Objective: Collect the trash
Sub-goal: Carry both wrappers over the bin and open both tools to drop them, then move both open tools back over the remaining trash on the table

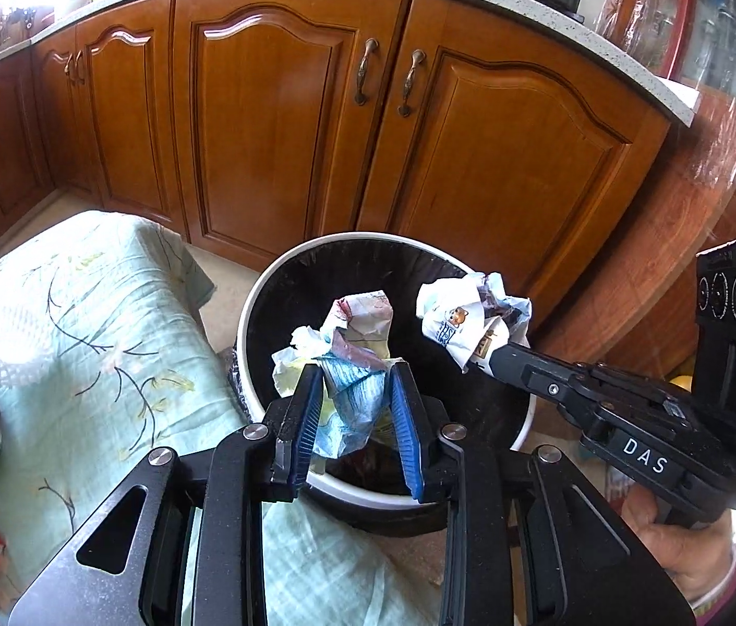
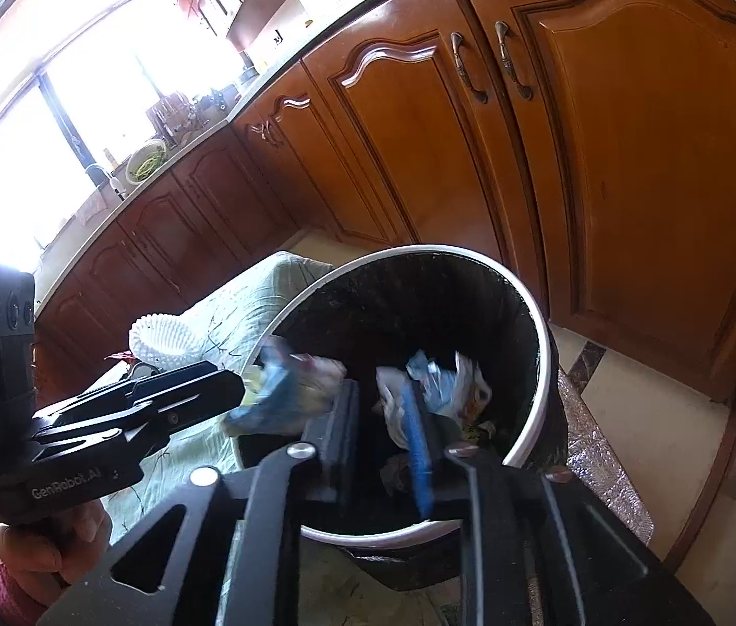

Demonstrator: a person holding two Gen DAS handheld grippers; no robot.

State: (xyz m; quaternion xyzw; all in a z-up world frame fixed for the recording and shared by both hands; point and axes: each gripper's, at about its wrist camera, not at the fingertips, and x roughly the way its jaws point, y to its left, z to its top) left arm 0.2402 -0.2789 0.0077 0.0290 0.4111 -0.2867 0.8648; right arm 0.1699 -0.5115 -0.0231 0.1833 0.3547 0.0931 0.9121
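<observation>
Bin (image 1: 263,292) white-rimmed, black inside; cloth (image 1: 86,323) pale green, twig pattern; cabinets (image 1: 274,120) orange-brown wood; crumpled paper (image 1: 354,391) blue-white.

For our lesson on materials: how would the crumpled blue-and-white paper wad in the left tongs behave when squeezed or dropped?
The crumpled blue-and-white paper wad probably squashes easily, given its loose creases. It looks light, so it should fall softly into the white-rimmed black bin without rolling.
</observation>
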